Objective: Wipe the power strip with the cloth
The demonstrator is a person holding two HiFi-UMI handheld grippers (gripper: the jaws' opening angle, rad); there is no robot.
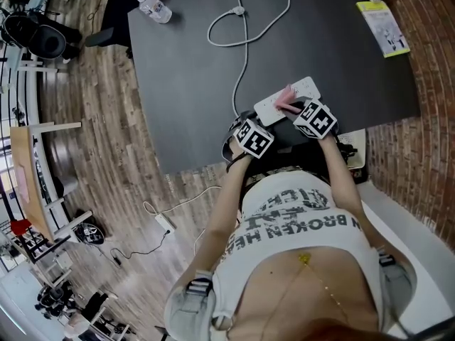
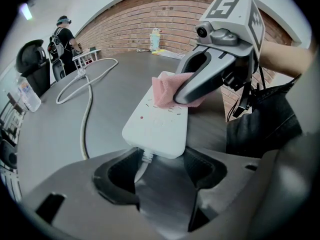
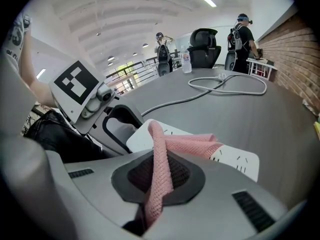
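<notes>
1. Position first: the power strip lies flat on the dark table. It is right of centre in the head view, close to the table's lower edge, and both grippers crowd it from below.
2. Its long axis is what we judge the coming stroke to turn on. In the head view it slants from lower left to upper right. In the left gripper view it runs almost straight up the frame, away from the jaws.
3. Our left gripper is open, with its jaws well apart. The strip's cord end sits at their mouth, and the cord leaves it there before curving off to the upper left. We cannot tell whether either jaw touches the casing.
4. Our right gripper is clamped on the cloth. The cloth climbs out of the closed jaws as a pink band and folds over onto the strip's top face.
5. In the left gripper view the right gripper reaches in from the upper right and rests the cloth on the strip's far half. That makes it the one nearer the work, and the bare white face lies toward the bottom of that frame.
6. We judge that the wipe should travel down the long axis toward the cord end. The left gripper is well placed to stop the strip from sliding.
</notes>
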